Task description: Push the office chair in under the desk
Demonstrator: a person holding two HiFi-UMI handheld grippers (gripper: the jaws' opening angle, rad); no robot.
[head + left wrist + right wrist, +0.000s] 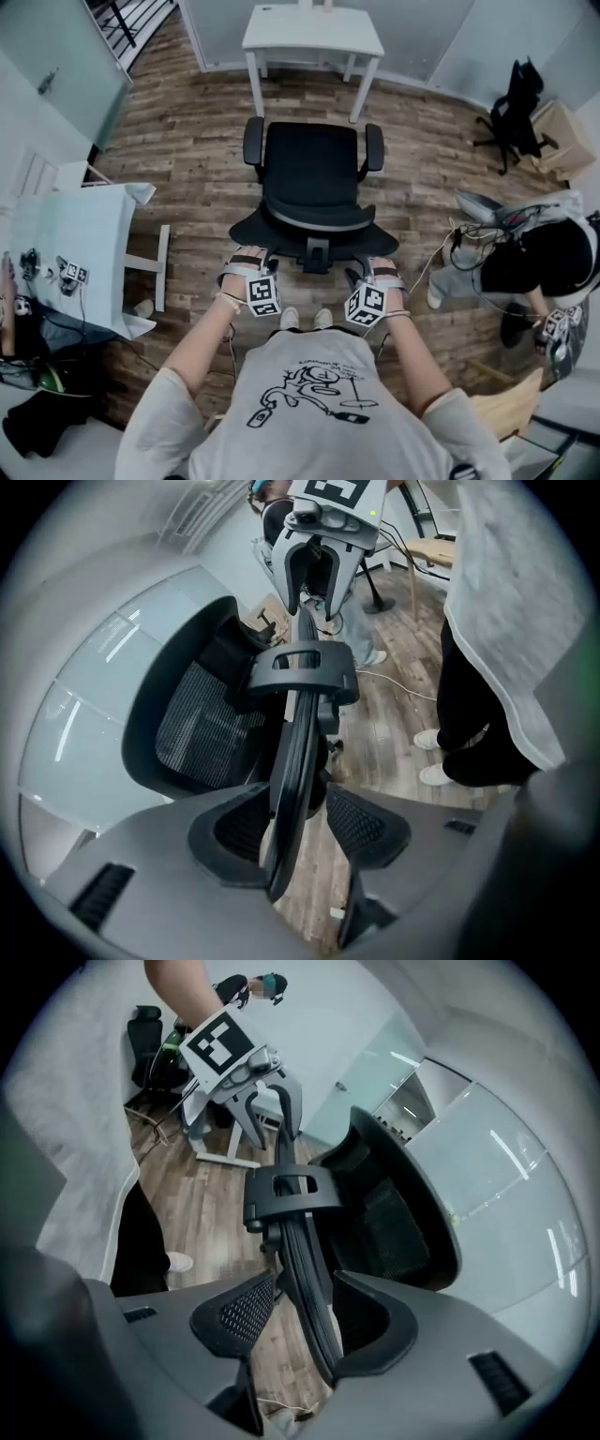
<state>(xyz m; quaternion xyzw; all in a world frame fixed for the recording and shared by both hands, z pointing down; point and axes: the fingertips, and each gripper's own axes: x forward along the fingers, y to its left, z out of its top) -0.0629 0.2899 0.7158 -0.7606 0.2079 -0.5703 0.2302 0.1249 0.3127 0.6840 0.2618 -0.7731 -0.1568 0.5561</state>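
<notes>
A black office chair [309, 183] stands on the wood floor, facing a white desk [312, 33] at the far wall, with a gap between them. I stand behind its backrest. My left gripper [246, 265] and right gripper [379, 272] sit at the backrest's left and right top corners. In the left gripper view the thin backrest edge [295, 761] runs between the left gripper's [300, 829] spread jaws, with floor showing beside it. In the right gripper view the backrest edge [305, 1251] likewise lies between the right gripper's [305, 1314] open jaws, close to one pad [380, 1321].
A person [534, 253] sits low at the right, with cables [448, 251] on the floor beside them. A second black chair [514, 108] and a box [564, 136] stand at the back right. A white table [75, 253] with gear fills the left side.
</notes>
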